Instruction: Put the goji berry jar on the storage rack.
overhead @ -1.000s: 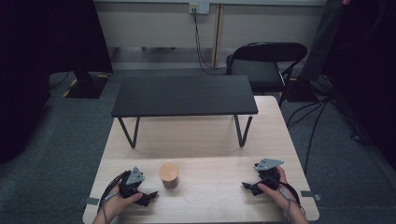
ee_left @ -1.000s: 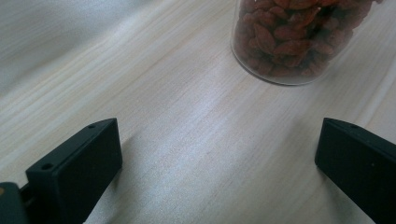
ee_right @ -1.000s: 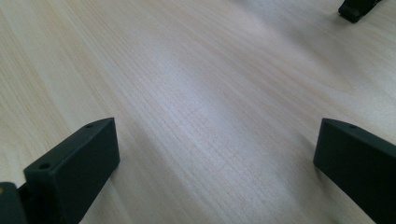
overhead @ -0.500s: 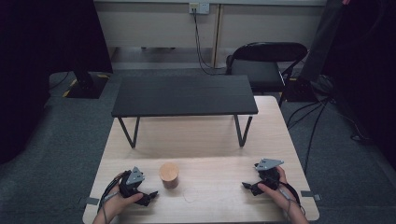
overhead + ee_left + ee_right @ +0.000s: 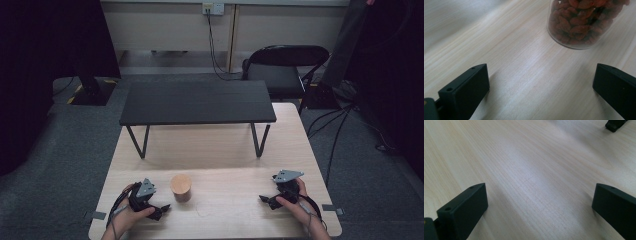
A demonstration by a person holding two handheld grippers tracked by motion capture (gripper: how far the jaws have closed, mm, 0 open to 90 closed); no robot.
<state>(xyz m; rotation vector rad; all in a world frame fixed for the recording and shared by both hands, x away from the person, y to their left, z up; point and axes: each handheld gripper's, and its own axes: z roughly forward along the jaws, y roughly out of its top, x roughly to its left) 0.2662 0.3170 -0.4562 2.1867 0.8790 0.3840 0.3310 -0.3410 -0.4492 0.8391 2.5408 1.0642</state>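
Since the jar (image 5: 580,23) is clear, rigid and filled with dried red fruit, moderate weight and a slippery, breakable wall are expected; its midsection should be gripped. It stands just beside the left gripper (image 5: 161,210), both grippers being wide open and empty.

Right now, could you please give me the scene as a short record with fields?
jar: clear, wooden lid, reddish dried fruit inside, upright on the table
left gripper: open, nothing between its fingers, jar ahead and apart from it
right gripper: open, bare table between its fingers
shelf: black, low, at the far half of the table
chair: black, behind the table
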